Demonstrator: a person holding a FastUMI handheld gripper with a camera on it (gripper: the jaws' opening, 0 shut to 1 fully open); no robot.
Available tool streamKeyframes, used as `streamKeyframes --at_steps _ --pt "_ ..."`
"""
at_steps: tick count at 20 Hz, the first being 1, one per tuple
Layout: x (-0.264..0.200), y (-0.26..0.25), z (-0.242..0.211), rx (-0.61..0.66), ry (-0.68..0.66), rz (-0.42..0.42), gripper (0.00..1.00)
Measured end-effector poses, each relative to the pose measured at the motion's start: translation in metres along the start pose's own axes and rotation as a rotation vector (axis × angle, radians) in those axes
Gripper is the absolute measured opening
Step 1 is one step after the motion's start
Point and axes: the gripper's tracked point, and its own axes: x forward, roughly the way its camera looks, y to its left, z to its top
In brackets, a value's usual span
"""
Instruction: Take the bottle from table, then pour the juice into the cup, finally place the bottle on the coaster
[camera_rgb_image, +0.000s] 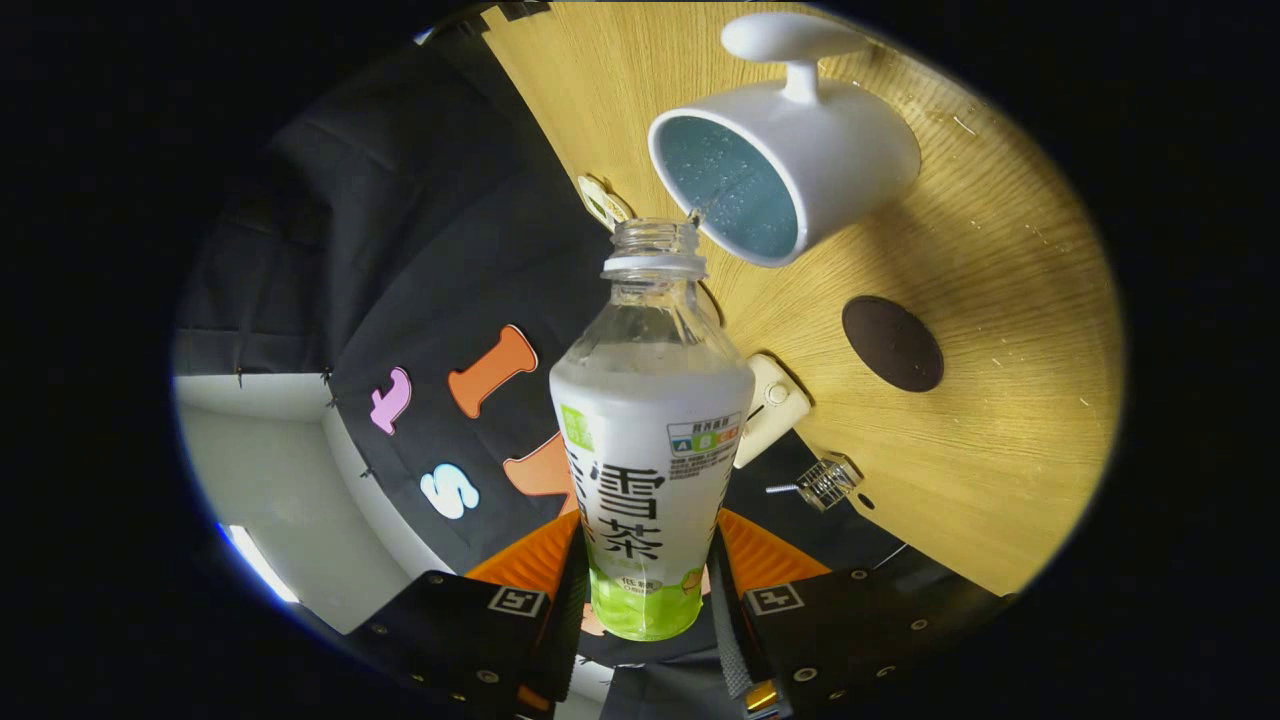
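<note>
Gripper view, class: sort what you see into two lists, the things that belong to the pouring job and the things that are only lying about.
Belongs to the job:
- juice bottle, uncapped, gripped between both fingers of the claw, mouth at the cup's rim
- white cup
- dark round coaster, beyond the bottle

Just lying about:
- white boxy device at the table edge
- small clear clip

Pretty bright overall, fisheye is bending everything hard near the edges, and the cup (790, 150) is casting a soft shadow on the table (1000, 420).

Bare table (1000, 440) lies open around the coaster (892, 343); the cup (790, 170) stands beside it
</note>
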Motion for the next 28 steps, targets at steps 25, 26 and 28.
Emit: streamKeyframes --at_steps 25,26,28 --pt "0.009 -0.047 0.012 -0.742 0.017 -0.034 0.58" --pt "0.009 -0.047 0.016 -0.818 -0.002 -0.032 0.58" --pt "0.011 -0.047 0.019 -1.009 -0.015 -0.058 0.58"
